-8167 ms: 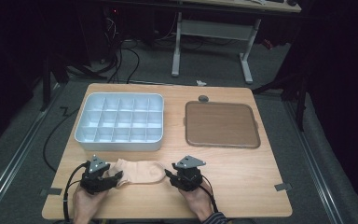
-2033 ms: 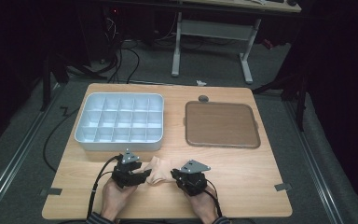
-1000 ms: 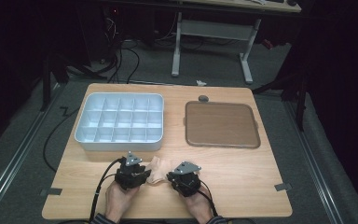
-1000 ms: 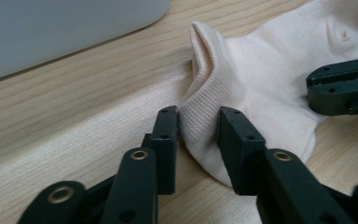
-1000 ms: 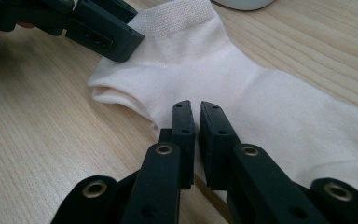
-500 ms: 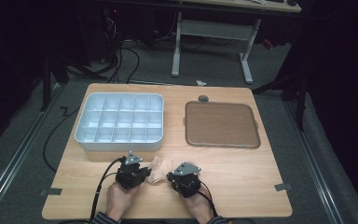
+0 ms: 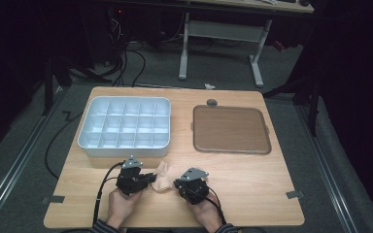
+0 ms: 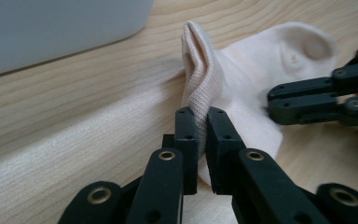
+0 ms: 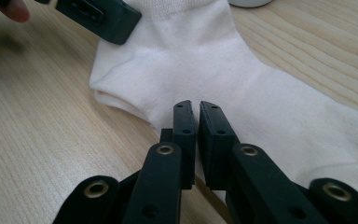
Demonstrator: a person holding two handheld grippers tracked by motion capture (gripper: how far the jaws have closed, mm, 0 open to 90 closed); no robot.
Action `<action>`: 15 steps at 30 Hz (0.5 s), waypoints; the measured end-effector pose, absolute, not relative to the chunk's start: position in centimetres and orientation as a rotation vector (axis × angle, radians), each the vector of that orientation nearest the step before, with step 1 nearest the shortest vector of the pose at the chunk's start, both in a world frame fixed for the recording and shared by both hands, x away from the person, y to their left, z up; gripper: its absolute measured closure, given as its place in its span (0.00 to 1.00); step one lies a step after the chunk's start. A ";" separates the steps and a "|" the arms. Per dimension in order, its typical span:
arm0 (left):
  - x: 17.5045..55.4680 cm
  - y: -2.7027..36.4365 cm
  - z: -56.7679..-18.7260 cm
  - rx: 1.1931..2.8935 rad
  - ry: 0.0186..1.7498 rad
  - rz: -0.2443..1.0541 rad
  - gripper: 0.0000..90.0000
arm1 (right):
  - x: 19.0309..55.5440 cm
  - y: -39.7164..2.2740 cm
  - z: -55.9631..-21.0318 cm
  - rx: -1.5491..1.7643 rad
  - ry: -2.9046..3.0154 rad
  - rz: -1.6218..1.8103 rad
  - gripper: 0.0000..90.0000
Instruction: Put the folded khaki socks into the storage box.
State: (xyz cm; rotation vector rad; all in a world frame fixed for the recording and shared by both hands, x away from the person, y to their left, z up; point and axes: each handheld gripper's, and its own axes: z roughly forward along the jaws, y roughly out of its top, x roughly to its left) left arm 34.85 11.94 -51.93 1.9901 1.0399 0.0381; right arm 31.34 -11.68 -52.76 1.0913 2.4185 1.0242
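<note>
Near the table's front edge, the left gripper (image 8: 201,135) had just been closing and pinched a raised fold of the pale sock (image 7: 163,175); the right gripper (image 9: 195,121) gripped its other end. Beyond stood the compartment tray (image 7: 124,148) and brown mat (image 7: 230,128).

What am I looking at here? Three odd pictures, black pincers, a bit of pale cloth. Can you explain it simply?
There is no robot: a person at a wooden table holds a black two-jaw tool in each hand. One camera looks down from above; two more ride on the tools and look along their jaws. On the table lie a white plastic tray with many compartments, a flat brown square lid and a pale cream sock. The left hand-held gripper has just closed on a raised fold of the sock. The right hand-held gripper is shut at the sock's other side, apparently pinching it.
</note>
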 end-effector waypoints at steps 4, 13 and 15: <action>34.9 12.3 -51.3 1.964 1.008 0.020 0.94 | 31.4 -11.4 -52.6 1.088 2.427 0.995 0.95; 35.2 12.1 -50.4 1.948 0.979 -0.003 0.94 | 31.6 -11.3 -52.6 1.101 2.436 1.007 0.96; 35.2 12.0 -50.2 1.939 0.979 -0.012 0.94 | 31.6 -11.2 -52.5 1.096 2.442 0.998 0.96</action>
